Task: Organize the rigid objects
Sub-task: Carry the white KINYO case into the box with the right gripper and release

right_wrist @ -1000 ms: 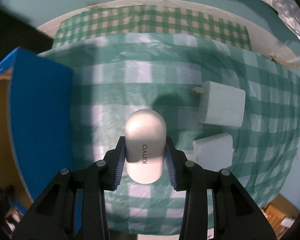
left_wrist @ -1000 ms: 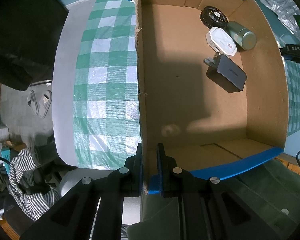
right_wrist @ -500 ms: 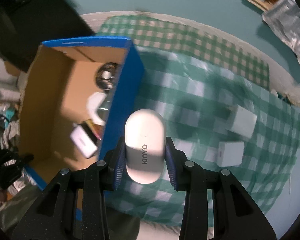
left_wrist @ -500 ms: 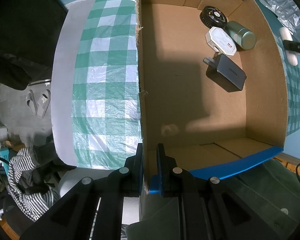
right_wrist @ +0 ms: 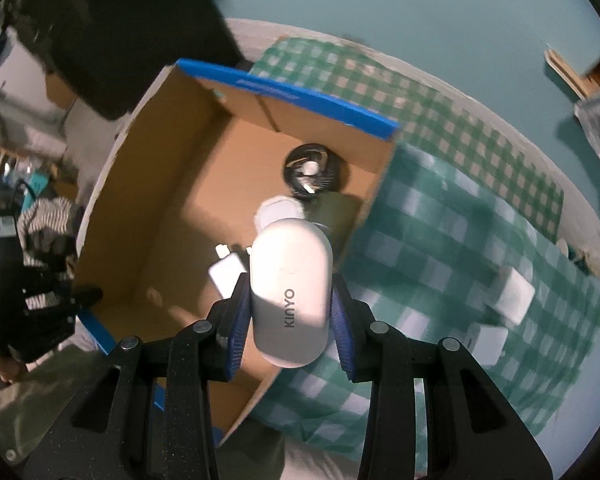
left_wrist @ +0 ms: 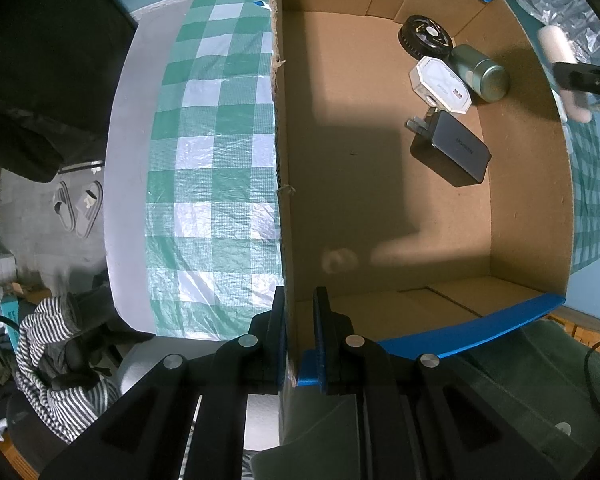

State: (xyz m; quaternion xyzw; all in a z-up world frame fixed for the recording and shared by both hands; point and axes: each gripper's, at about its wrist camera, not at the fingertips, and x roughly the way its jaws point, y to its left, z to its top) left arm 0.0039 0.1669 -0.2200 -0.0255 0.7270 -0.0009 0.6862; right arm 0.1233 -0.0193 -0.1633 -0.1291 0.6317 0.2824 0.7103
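My right gripper (right_wrist: pixel 291 316) is shut on a white rounded KINYO device (right_wrist: pixel 291 288), held above the right wall of the open cardboard box (right_wrist: pixel 172 184). That same device (left_wrist: pixel 556 50) shows at the far right of the left wrist view, over the box rim. On the box floor lie a black round disc (left_wrist: pixel 425 41), a white octagonal case (left_wrist: pixel 440 85), a green can (left_wrist: pixel 480 73) on its side and a dark plug charger (left_wrist: pixel 452 150). My left gripper (left_wrist: pixel 300 336) is shut on the near corner of the box wall (left_wrist: pixel 284 200).
Two white chargers (right_wrist: pixel 514 294) (right_wrist: pixel 488 344) lie on the green checked tablecloth (right_wrist: pixel 440 240) to the right of the box. More cloth (left_wrist: pixel 216 152) lies left of the box. A pair of slippers (left_wrist: pixel 78 210) and striped fabric (left_wrist: pixel 48 340) are on the floor below.
My right gripper has carried the white device up and leftward from over the cloth to over the box, rolling as it went. The left gripper and the box have stayed still.
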